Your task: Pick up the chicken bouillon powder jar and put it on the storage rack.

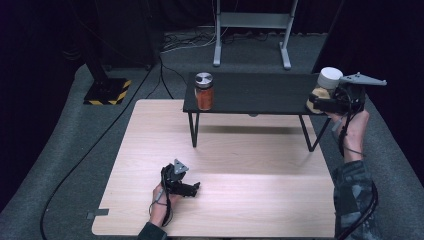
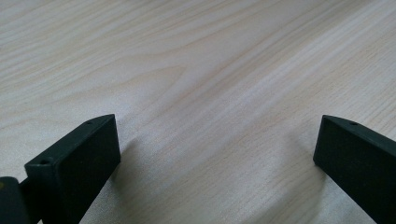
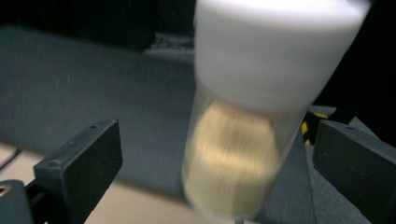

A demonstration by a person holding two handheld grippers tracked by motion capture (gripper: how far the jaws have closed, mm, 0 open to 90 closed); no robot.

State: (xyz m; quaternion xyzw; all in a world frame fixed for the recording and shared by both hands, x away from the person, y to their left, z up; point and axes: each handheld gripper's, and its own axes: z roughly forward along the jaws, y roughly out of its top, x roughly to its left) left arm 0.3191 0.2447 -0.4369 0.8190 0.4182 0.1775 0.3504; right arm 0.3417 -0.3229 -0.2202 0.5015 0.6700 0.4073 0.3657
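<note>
Left gripper (image 1: 192,187) resting low on the bench (image 1: 250,200), jaws spread, nothing between. Far right, white-capped jar (image 1: 325,87) upright at the shelf's (image 1: 255,95) right end, between the released jaws of the right gripper (image 1: 320,102), untouched; right hand far nearer.

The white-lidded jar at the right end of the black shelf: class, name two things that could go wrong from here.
1. The white-lidded jar stands at the very end of the black shelf. In the right gripper view it looks blurred, with open jaws on either side, so it may topple off.
2. The right hand-held gripper sits close against it; pulling away carelessly could knock it over.
</note>
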